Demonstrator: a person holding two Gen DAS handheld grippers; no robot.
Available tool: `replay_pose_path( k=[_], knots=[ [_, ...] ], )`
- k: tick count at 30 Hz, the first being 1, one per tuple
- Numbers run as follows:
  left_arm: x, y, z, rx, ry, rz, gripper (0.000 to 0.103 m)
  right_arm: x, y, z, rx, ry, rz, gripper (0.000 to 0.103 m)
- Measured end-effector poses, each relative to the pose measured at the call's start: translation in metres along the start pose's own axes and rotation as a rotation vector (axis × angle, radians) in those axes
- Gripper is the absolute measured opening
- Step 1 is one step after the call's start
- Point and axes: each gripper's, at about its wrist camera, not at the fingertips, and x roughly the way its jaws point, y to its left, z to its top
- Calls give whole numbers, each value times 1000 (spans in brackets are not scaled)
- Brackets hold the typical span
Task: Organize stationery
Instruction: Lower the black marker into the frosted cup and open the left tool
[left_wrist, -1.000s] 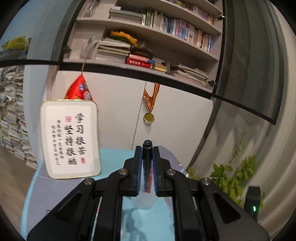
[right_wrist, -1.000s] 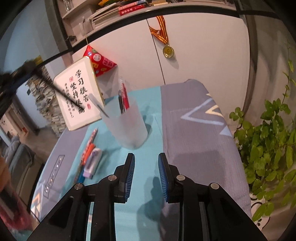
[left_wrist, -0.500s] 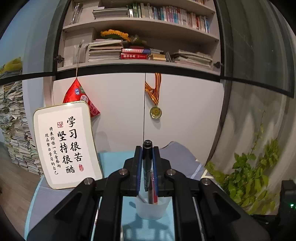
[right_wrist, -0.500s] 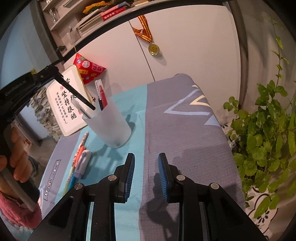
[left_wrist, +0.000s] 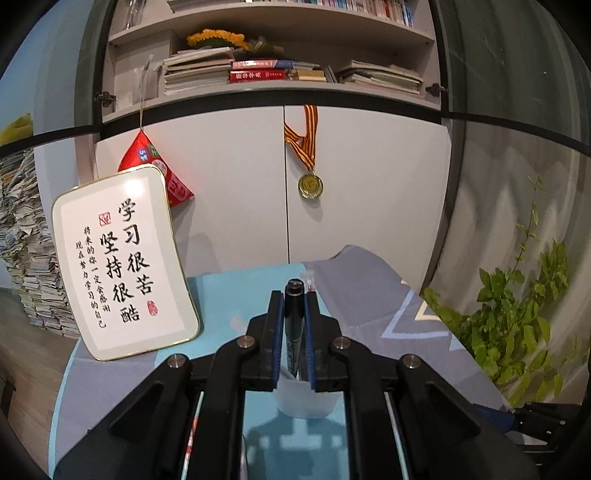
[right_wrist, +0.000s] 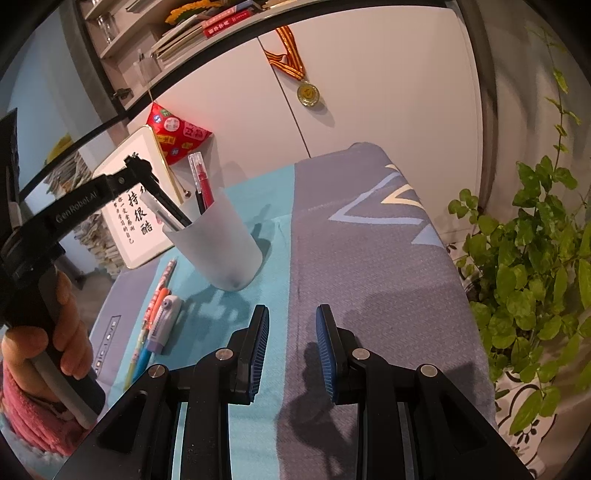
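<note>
**Black pen going into the cup, almost there**

So I'm mid-drop on this one. My left gripper (left_wrist: 294, 325) is pinched tight on a black pen (left_wrist: 294, 314), and from my right-hand camera its lower end is already past the rim of the frosted cup (right_wrist: 221, 243), leaning in next to the red pen (right_wrist: 202, 181) that's standing in there. The cup sits on the teal strip of the tablecloth (right_wrist: 369, 258), toward the far edge by the calligraphy plaque (left_wrist: 122, 258).

Next move, I reckon: ease the pinch off and let the pen slide down, then back out without clipping the rim. That cup looks light, so a snag could tip it.

My right gripper (right_wrist: 291, 350) is spread with nothing between the pads, hovering over the cloth near the front edge. More pens and a small correction-tape thing (right_wrist: 164, 321) lie near the left edge, likely next.

Versus a second ago: the left gripper has come down and over the cup, where the pen was clear of it before. The right one drifted a bit and now sits still.
</note>
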Motion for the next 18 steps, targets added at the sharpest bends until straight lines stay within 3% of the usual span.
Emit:
replay_pose_path(
  k=[11, 15, 18],
  knots=[
    [2, -4, -11, 12, 69, -37, 11, -1, 0, 0, 1, 4, 0, 26],
    [-11, -2, -12, 24, 57, -35, 34, -3, 3, -1, -5, -1, -3, 26],
    [-26, 10, -11, 9, 40, -40, 34, -5, 7, -1, -12, -3, -5, 26]
  ],
)
